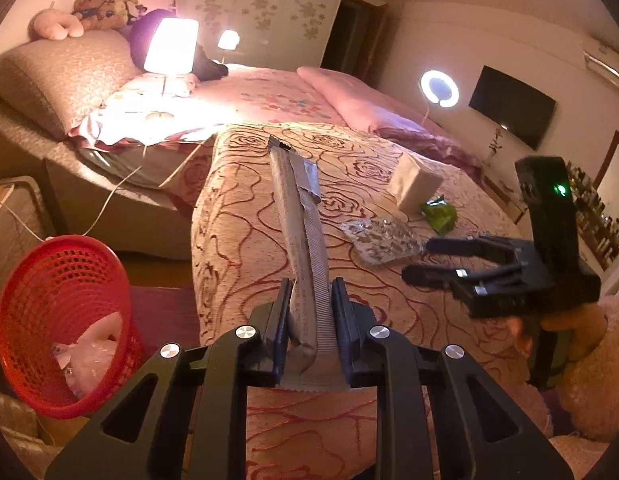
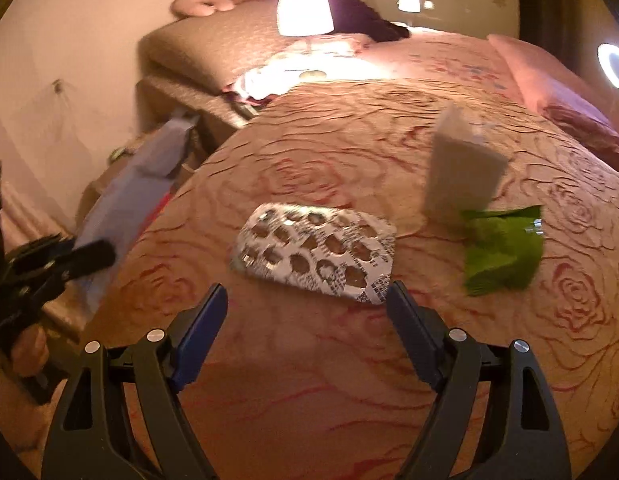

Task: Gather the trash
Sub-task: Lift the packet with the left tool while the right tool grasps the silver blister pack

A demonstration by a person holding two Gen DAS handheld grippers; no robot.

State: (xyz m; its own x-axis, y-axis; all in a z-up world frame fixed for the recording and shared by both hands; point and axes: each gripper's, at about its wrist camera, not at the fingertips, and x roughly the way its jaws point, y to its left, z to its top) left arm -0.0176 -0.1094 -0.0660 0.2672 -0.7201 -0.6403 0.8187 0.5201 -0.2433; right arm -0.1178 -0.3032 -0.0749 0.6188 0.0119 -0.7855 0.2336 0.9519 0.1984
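My left gripper (image 1: 309, 292) is shut on a long silver wrapper (image 1: 297, 216) and holds it above the rose-patterned bedspread (image 1: 261, 184); the wrapper also shows at the left of the right wrist view (image 2: 129, 196). My right gripper (image 2: 305, 296) is open, just short of an empty silver blister pack (image 2: 317, 252) lying on the bedspread; it also shows in the left wrist view (image 1: 417, 258), beside the blister pack (image 1: 381, 240). A crumpled green wrapper (image 2: 501, 252) lies to the right. A red mesh waste basket (image 1: 57, 320) with white trash inside stands at the lower left.
A pale box (image 2: 461, 168) stands behind the blister pack and green wrapper. A lit lamp (image 1: 171, 46) sits on the far bed with pillows and plush toys. A white cable (image 1: 121, 184) hangs beside the bed. A ring light (image 1: 439, 88) and a wall TV (image 1: 509, 106) are at the right.
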